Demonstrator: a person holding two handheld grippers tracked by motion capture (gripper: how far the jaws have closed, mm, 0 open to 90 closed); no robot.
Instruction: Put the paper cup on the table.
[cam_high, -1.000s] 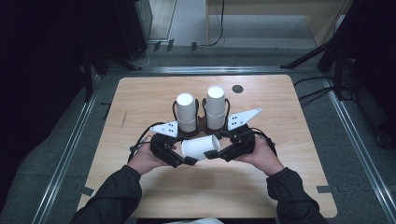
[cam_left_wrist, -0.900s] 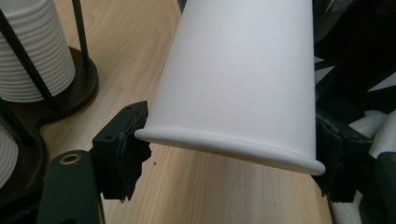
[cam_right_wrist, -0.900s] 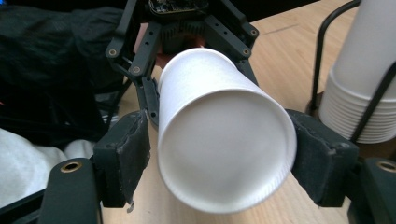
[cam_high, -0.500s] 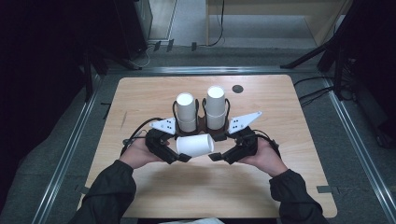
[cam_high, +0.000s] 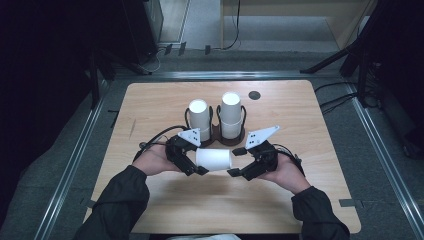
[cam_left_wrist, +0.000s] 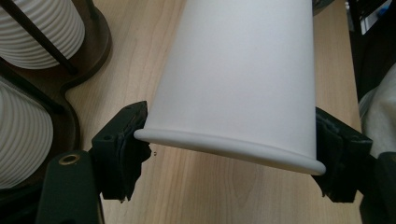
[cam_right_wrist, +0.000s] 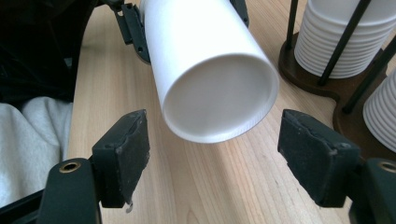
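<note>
Since the earlier frame, the right gripper is opening off the paper cup, jaws apart; the left gripper is clamping its rim at frame centre; apparently held one-sided, it risks tipping out.

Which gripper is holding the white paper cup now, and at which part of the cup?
The left gripper holds the white paper cup by its rolled rim end, one of its fingers on each side. The right gripper has just been opening; its fingers stand apart from the cup's base.
</note>
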